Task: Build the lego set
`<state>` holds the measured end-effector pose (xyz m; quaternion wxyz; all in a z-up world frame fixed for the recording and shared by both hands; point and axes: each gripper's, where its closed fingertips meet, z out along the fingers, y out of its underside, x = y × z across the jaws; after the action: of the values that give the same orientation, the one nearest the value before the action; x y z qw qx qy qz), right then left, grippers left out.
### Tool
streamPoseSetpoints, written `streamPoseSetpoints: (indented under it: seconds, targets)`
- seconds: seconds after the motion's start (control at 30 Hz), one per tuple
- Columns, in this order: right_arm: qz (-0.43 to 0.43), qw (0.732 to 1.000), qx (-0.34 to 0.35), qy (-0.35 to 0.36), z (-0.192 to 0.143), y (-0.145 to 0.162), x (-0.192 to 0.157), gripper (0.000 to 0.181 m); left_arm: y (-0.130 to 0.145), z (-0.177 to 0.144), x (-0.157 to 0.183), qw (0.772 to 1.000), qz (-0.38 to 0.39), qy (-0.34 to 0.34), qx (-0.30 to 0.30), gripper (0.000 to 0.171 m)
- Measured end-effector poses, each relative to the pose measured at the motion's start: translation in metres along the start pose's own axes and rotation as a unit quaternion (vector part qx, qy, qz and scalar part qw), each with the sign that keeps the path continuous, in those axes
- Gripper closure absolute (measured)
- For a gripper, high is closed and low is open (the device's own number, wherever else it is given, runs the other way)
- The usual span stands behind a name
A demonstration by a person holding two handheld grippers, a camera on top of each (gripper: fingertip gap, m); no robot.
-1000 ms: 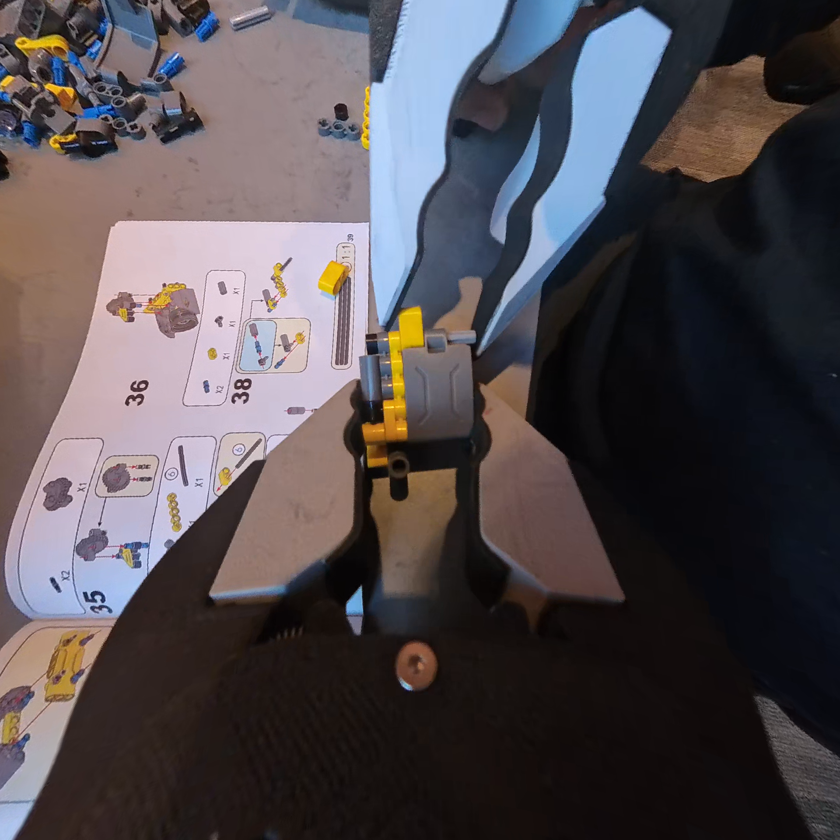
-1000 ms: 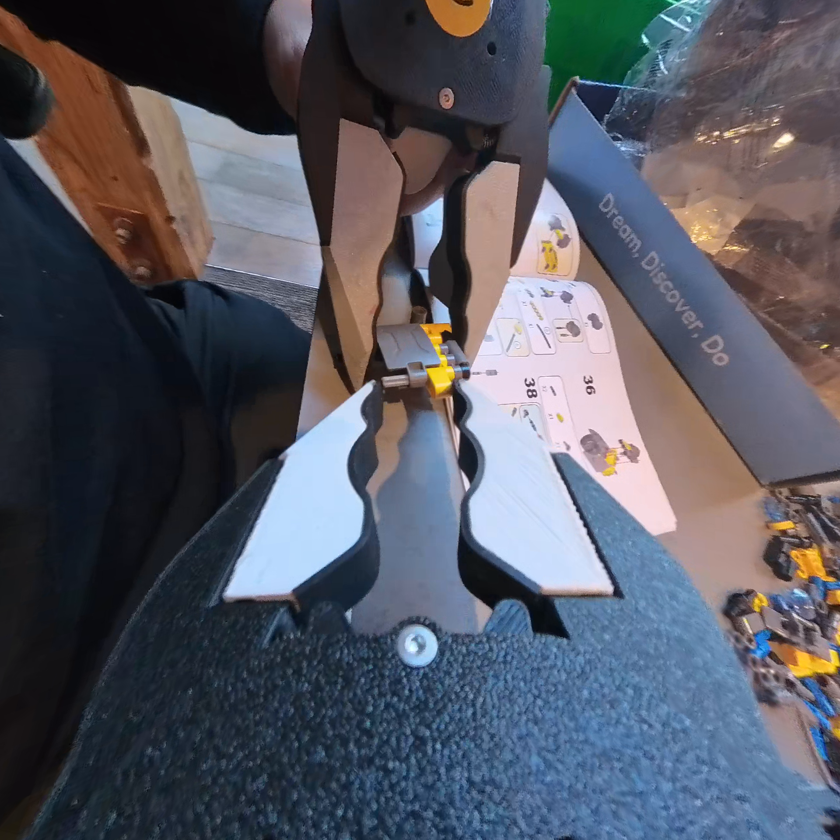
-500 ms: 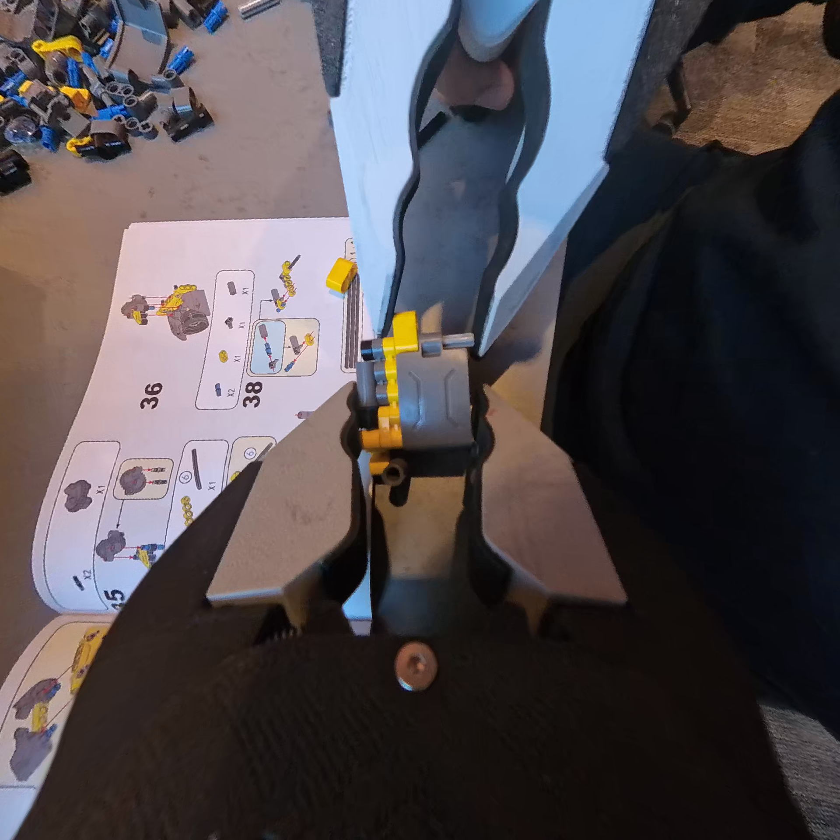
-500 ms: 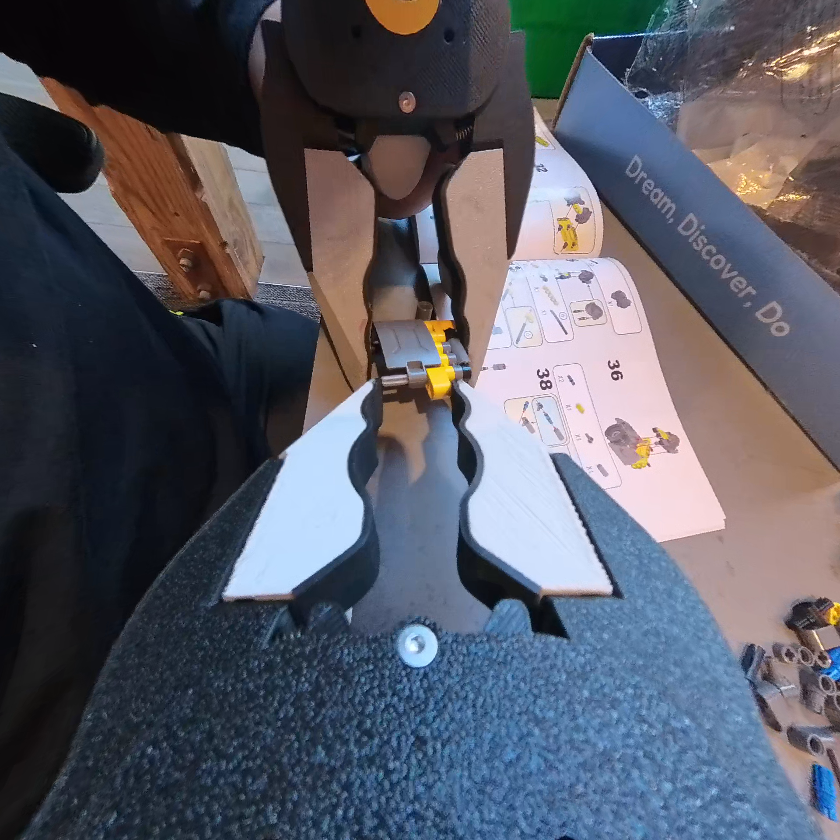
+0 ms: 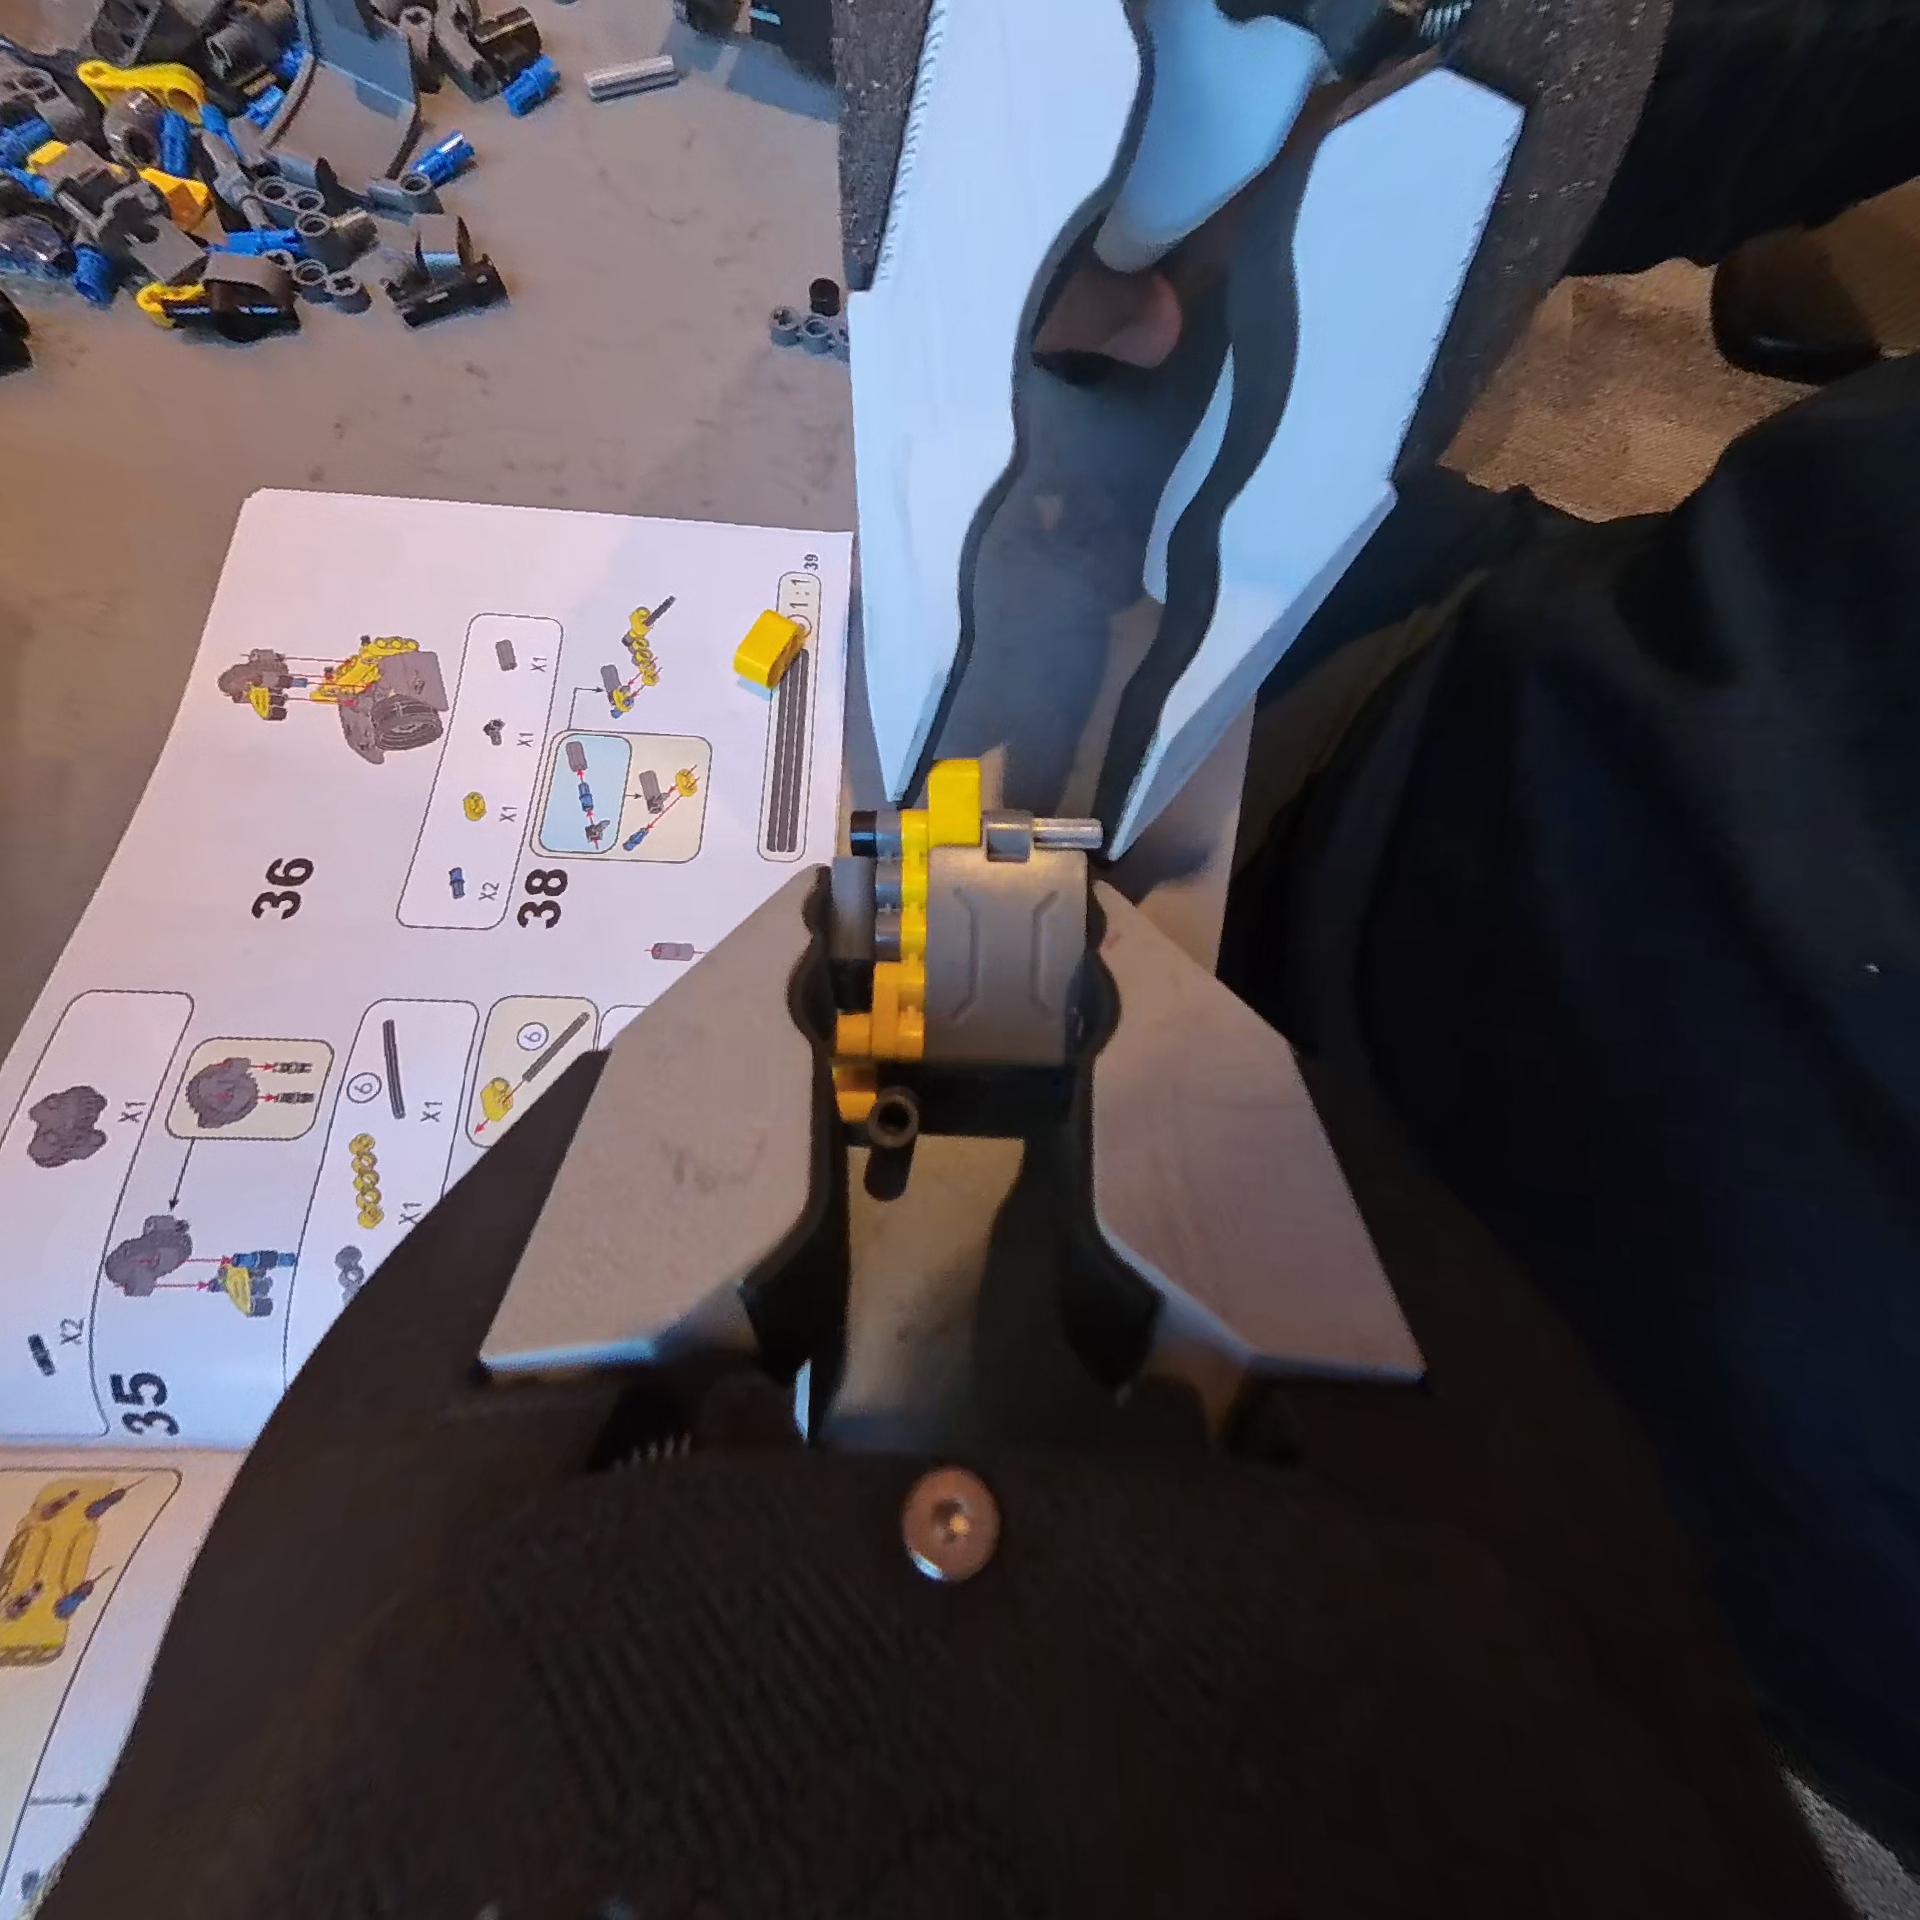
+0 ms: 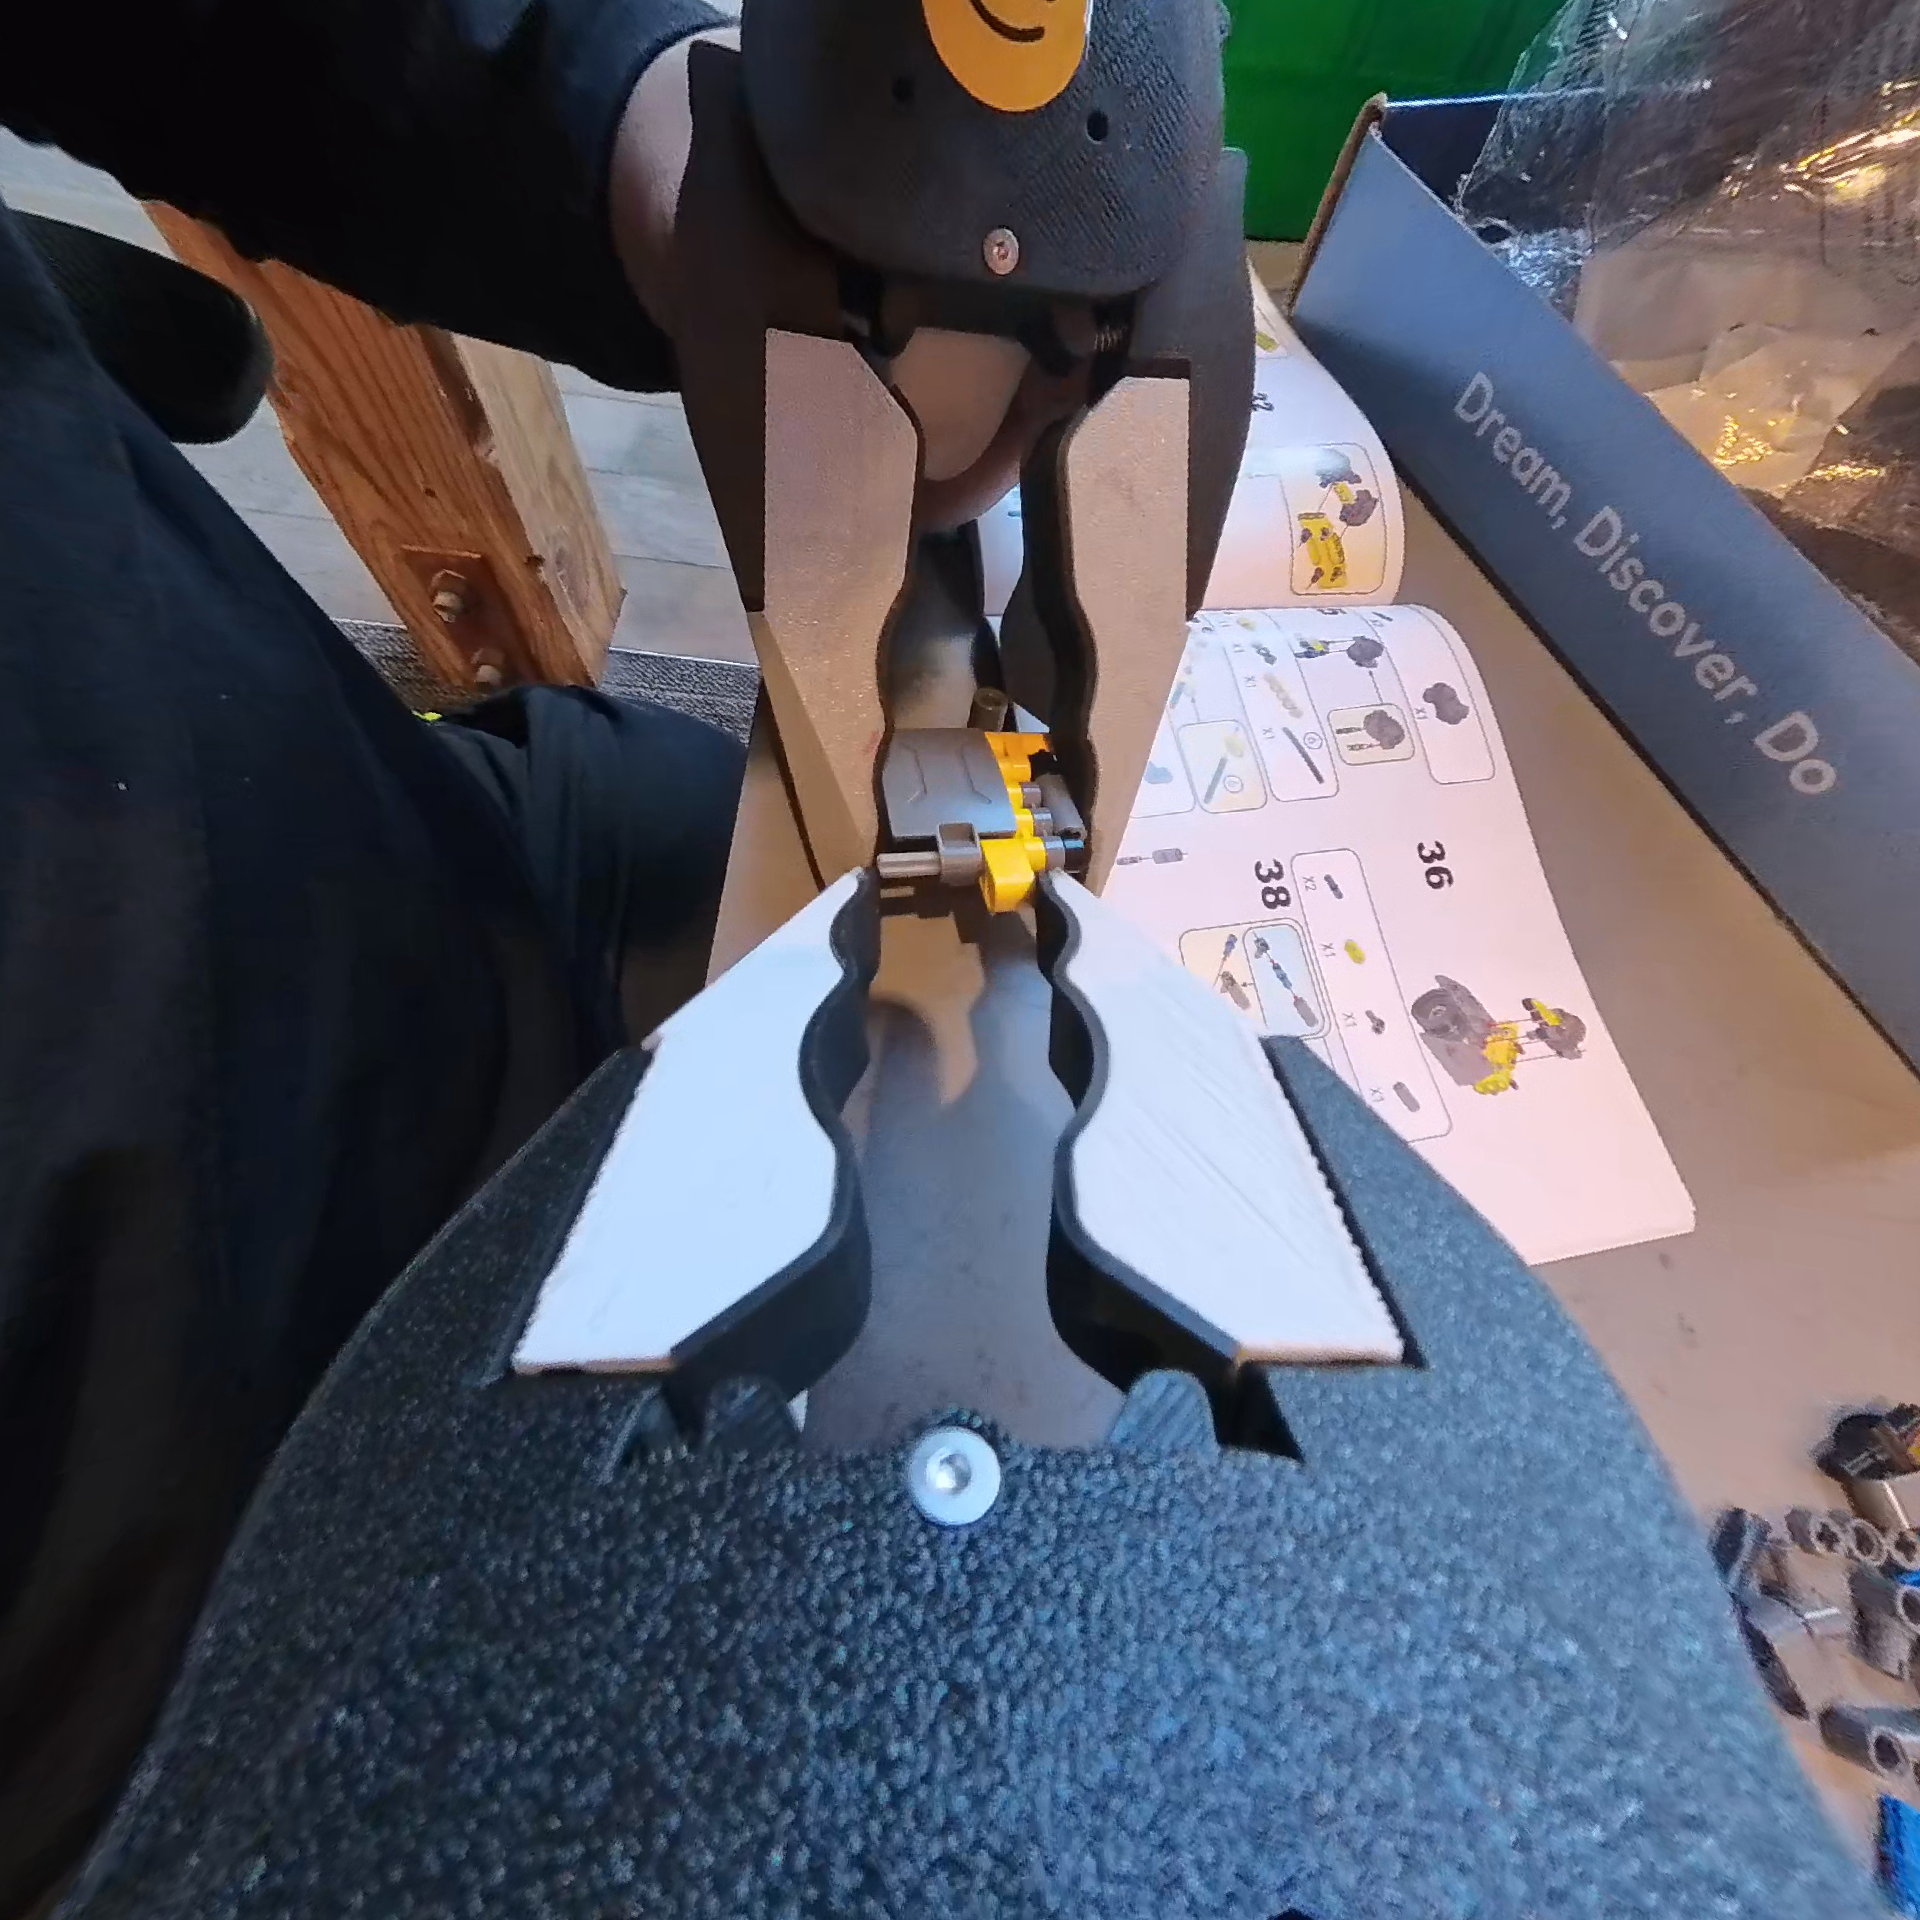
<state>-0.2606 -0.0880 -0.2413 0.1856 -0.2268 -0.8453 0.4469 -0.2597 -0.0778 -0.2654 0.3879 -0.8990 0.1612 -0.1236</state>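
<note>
The left gripper (image 5: 956, 966) pinches the grey-yellow assembly (image 5: 961, 940), its axle (image 6: 914, 864) lying crosswise between the right gripper's (image 6: 951, 883) spread fingers (image 6: 727, 1132), above the table (image 5: 582, 416).

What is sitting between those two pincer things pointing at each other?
A small grey and yellow brick assembly, clamped by the left hand-held gripper; the right hand-held gripper has its tips around the assembly's top. Both wrist views show it.

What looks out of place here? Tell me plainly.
One loose yellow brick lies alone on the open instruction booklet, apart from the parts pile. Otherwise nothing stands out: the left gripper clamps the grey and yellow assembly, and the right gripper has its fingertips at the assembly's axle end.
</note>
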Motion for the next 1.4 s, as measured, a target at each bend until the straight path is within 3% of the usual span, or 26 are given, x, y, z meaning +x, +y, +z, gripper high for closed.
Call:
streamPoseSetpoints:
  seconds: [0.3, 0.57, 0.83, 1.1, 1.2, 1.4]
  targets:
    - [0.062, 0.998, 0.010, -0.021, 0.001, -0.005, 0.000, 0.153, 0.000, -0.002, -0.001, 1.000, 0.008, -0.019, 0.014, 0.127]
    - [0.025, 0.999, -0.025, 0.001, 0.003, -0.003, -0.005, 0.154, 0.003, -0.002, 0.003, 0.999, 0.028, -0.035, 0.008, 0.127]
    - [0.019, 0.998, -0.032, -0.041, 0.006, -0.006, -0.004, 0.154, 0.007, -0.004, 0.001, 0.999, 0.036, -0.039, 0.001, 0.127]
    - [-0.046, 0.996, -0.076, 0.015, 0.010, -0.001, -0.004, 0.154, 0.009, -0.005, -0.001, 0.997, 0.047, -0.062, -0.001, 0.127]
    - [-0.009, 0.998, -0.062, -0.014, 0.009, -0.002, -0.005, 0.155, 0.009, -0.005, -0.001, 0.997, 0.049, -0.064, 0.000, 0.128]
    - [-0.024, 0.998, -0.040, 0.029, 0.011, -0.002, -0.001, 0.154, 0.008, -0.005, -0.005, 0.997, 0.038, -0.071, 0.000, 0.127]
